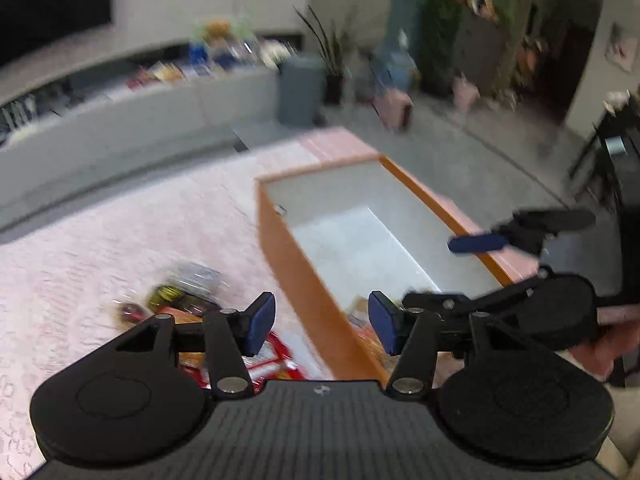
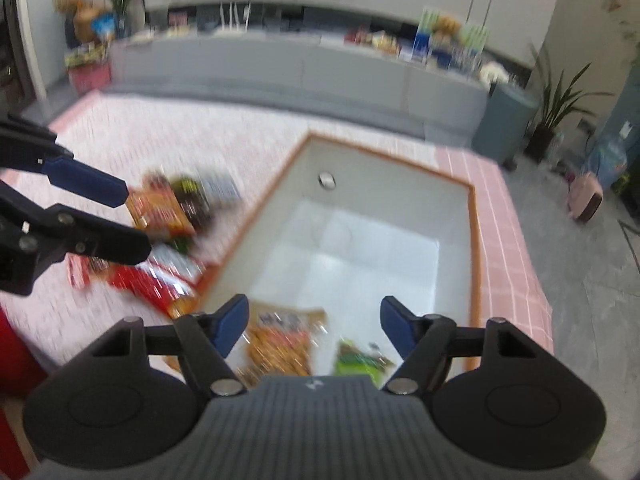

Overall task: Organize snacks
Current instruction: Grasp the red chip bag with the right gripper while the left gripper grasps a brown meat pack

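Both the left gripper (image 1: 322,328) and right gripper (image 2: 314,326) are seen with fingers apart, nothing held. 2 snack packets (image 2: 280,344) lie inside the orange-rimmed bin (image 2: 474,240); the remaining snack pile (image 2: 172,216) lies just beside the bin and should be approached low, 1 packet at a time.

Both views are lit by soft, even indoor light, and no strong shadow falls on the pink tablecloth (image 1: 120,220). The white inside of the orange-rimmed box (image 2: 360,240) reflects the light and looks the brightest, with a pale shine on its floor. Motion blur smears almost everything beyond the camera mounts: the snack packets (image 2: 172,208) near the box's left wall are streaked and their print cannot be read. The grey cabinet (image 2: 300,68) and the plants (image 1: 436,32) behind are soft too. The fisheye lens bends straight lines, and the corners of both views go dark.
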Action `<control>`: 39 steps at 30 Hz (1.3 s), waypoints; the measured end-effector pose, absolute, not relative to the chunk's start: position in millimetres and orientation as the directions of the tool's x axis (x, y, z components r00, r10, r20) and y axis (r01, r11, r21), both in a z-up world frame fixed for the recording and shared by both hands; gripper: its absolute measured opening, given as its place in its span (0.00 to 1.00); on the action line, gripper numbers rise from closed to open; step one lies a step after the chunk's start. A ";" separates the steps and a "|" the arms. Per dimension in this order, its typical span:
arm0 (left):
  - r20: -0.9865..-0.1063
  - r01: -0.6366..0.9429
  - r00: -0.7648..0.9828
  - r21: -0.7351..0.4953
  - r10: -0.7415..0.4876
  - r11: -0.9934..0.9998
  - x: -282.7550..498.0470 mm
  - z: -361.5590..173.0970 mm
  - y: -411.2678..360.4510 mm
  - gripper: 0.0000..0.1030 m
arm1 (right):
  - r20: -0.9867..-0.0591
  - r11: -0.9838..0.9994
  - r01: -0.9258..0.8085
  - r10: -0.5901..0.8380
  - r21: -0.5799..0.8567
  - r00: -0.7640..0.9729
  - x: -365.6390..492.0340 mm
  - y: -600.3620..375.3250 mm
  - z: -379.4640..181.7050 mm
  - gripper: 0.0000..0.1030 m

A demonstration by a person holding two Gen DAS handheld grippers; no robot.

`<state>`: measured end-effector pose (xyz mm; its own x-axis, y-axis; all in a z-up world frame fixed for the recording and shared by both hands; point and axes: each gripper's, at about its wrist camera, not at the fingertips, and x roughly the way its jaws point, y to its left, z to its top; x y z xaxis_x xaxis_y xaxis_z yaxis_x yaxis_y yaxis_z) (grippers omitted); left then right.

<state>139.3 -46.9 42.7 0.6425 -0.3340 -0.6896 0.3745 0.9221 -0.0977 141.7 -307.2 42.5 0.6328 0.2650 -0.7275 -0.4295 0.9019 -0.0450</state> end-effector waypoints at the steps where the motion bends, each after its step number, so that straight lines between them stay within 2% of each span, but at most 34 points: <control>1: -0.668 0.359 0.670 -0.091 -0.325 0.929 134.3 42.1 -39.3 0.66 | -0.711 0.905 -0.424 0.274 -0.037 0.648 136.9 -301.1 42.2 0.69; 5: -0.605 0.306 0.748 -0.047 -0.271 0.951 116.8 36.0 -15.1 0.71 | -0.638 0.910 -0.414 0.312 -0.011 0.704 117.5 -273.2 37.0 0.69; 9: -0.612 0.223 0.768 -0.021 -0.189 0.975 109.4 17.9 6.0 0.71 | -0.560 0.905 -0.425 0.360 0.015 0.746 100.0 -247.0 29.0 0.70; 10: -0.616 0.198 0.768 -0.027 -0.172 0.980 106.3 14.3 12.3 0.71 | -0.548 0.904 -0.428 0.366 0.015 0.752 96.2 -240.7 26.7 0.75; 12: -0.631 0.149 0.761 -0.060 -0.153 0.987 102.4 5.7 28.5 0.71 | -0.543 0.900 -0.437 0.373 0.013 0.752 92.9 -226.4 20.2 0.77; 15: -0.675 0.106 0.720 -0.127 -0.165 0.986 101.3 -7.0 55.5 0.71 | -0.555 0.893 -0.449 0.382 0.016 0.739 89.3 -206.7 8.7 0.77; 17: -0.696 0.078 0.704 -0.124 -0.143 0.989 99.2 -14.4 67.6 0.71 | -0.575 0.891 -0.453 0.379 0.015 0.725 87.2 -194.8 0.0 0.75; 20: -0.728 0.066 0.675 -0.105 -0.122 0.992 93.2 -28.9 83.4 0.71 | -0.606 0.884 -0.466 0.361 -0.018 0.709 89.6 -177.5 -14.7 0.63; 23: -0.754 0.092 0.640 -0.115 -0.147 0.989 96.0 -40.5 89.7 0.71 | -0.631 0.871 -0.488 0.348 -0.055 0.693 89.0 -161.6 -28.9 0.58; 28: -0.801 0.144 0.582 -0.070 -0.142 0.987 105.0 -65.5 95.8 0.71 | -0.685 0.819 -0.561 0.339 -0.121 0.644 94.2 -139.4 -54.3 0.58; 33: -0.830 0.237 0.535 -0.033 -0.159 0.971 125.4 -81.6 85.8 0.71 | -0.717 0.734 -0.621 0.275 -0.274 0.641 97.7 -121.2 -81.2 0.60; 35: -0.835 0.254 0.526 -0.032 -0.165 0.967 133.2 -88.1 82.1 0.71 | -0.716 0.704 -0.633 0.257 -0.322 0.650 100.6 -118.8 -87.5 0.67; 39: -0.849 0.288 0.495 -0.041 -0.185 0.957 144.7 -101.2 75.5 0.71 | -0.721 0.652 -0.660 0.245 -0.372 0.648 104.3 -117.4 -96.3 0.69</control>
<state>144.7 75.5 -101.2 0.4952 -0.1853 -0.8488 0.2882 0.9567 -0.0407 104.3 -117.4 -96.3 0.6481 0.2448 -0.7211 -0.6603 0.6524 -0.3720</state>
